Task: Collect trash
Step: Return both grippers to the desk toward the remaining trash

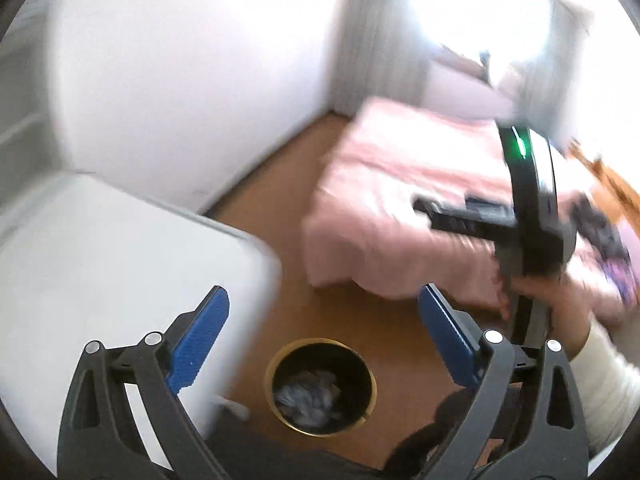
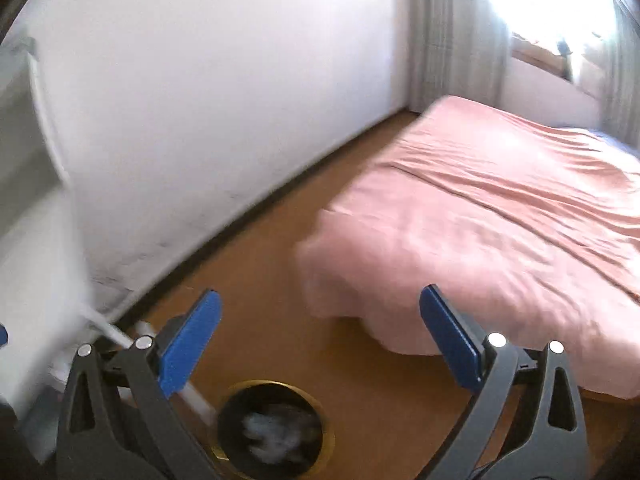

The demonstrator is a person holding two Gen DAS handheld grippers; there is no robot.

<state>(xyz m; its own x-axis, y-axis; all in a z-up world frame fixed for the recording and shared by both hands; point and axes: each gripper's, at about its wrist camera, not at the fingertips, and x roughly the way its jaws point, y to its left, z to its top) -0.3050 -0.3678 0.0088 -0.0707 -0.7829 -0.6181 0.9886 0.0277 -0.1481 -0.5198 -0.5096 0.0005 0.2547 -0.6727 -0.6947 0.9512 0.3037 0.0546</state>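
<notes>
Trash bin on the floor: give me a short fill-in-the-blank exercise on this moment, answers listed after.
1. The round trash bin with the gold rim stands on the ____ floor.
2. Inside the bin lies crumpled ____.
3. The bed is covered in ____ bedding.
4. The left gripper and the right gripper both have jaws that are ____, with nothing between them.

Answers: wooden; paper; pink; open

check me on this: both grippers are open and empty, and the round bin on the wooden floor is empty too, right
Not quite. The left gripper and right gripper are open and empty, and the round bin stands on the wooden floor, but it is not empty: the left wrist view shows crumpled pale trash inside it.
</notes>
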